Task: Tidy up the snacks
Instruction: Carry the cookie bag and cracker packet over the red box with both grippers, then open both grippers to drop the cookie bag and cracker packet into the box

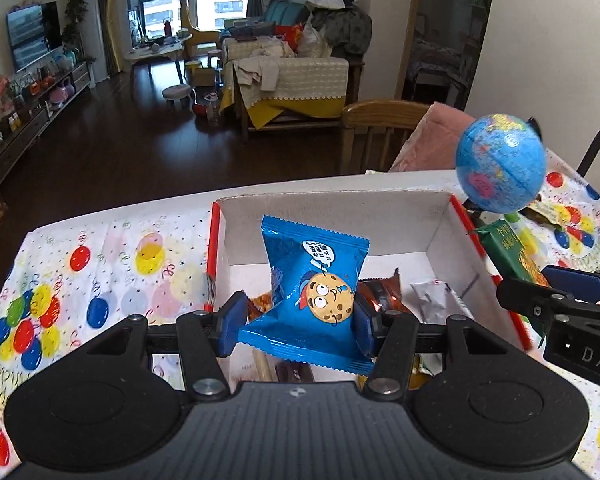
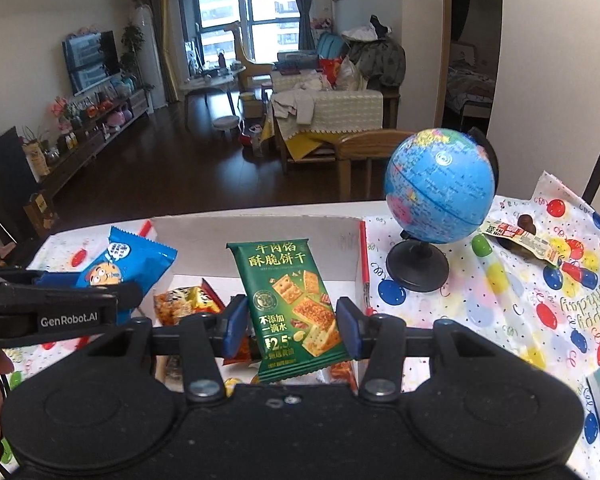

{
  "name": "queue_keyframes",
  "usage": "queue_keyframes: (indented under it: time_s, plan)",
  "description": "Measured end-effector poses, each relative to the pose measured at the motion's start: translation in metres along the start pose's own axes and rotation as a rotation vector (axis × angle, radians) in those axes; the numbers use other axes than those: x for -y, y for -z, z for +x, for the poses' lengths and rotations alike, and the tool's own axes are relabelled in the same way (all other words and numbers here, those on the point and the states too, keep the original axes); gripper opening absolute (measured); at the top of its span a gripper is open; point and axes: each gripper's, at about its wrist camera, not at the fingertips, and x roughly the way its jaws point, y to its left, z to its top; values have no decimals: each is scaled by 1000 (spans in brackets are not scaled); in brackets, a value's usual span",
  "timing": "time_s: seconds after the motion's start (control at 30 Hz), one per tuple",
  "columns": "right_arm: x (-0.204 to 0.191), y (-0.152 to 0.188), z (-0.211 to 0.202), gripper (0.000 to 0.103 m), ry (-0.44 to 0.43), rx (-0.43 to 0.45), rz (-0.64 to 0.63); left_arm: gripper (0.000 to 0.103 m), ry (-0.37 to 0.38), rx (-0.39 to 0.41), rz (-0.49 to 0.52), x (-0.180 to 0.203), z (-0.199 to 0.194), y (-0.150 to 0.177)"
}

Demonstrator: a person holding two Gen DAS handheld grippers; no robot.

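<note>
Balloon-print cloth (image 2: 512, 312) covers the table, with a living room of dark flooring behind it. On the cloth stands a white cardboard box with red edges (image 1: 332, 216), holding a few loose snack packets. The left gripper (image 1: 300, 322) pinches a blue cookie packet (image 1: 314, 292) between its blue pads, upright, out ahead over the box's near part. The right gripper (image 2: 290, 328) clamps a green cracker packet (image 2: 296, 308), also upright over the box and tilted slightly. Each gripper shows at the edge of the other's view, just beside it. Ahead and to the right of the right gripper, a small globe (image 2: 440, 188) on a black base stands beside the box wall, and further right another wrapped snack (image 2: 520, 238) lies on the cloth.
</note>
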Motion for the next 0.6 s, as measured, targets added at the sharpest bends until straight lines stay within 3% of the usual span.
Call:
queue_keyframes:
  time_s: [0.27, 0.33, 0.37, 0.6]
  plan:
    - [0, 5, 42, 47, 39, -72, -1, 55, 9, -64, 26, -2, 47, -3]
    - [-1, 9, 51, 41, 41, -93, -5, 55, 14, -87, 41, 0, 57, -2]
    - [-2, 11, 55, 31, 34, -107, -4, 55, 17, -103, 50, 0, 61, -1]
    - [-7, 29, 71, 34, 48, -184, -9, 55, 27, -160, 93, 4, 81, 11]
